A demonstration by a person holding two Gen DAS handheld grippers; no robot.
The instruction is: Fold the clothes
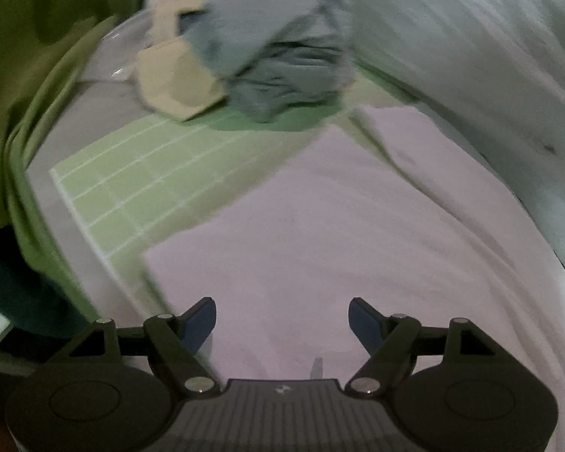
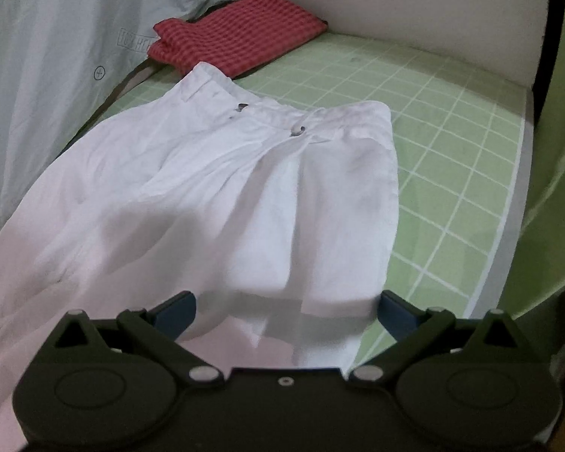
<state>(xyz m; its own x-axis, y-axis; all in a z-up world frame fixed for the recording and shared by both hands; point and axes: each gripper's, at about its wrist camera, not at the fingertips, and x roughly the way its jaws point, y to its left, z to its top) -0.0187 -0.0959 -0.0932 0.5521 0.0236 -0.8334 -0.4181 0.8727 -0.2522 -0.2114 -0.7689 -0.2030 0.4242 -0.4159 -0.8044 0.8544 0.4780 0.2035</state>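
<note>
1. Left gripper (image 1: 282,320): jaws wide apart, nothing between them, hovering over the white trousers (image 1: 320,226), which lie spread flat on the green grid mat (image 1: 132,173), ready for a fold.
2. Beyond it a heap of unfolded clothes (image 1: 267,56), blue-grey over beige, waits at the far end of the mat, probably next in line.
3. Right gripper (image 2: 286,309): jaws wide as well, standing either side of the trousers' near part; I judge they are not pressing the cloth.
4. At the far end a red checked cloth (image 2: 241,30) lies folded by the waistband, seemingly set aside as finished.
</note>
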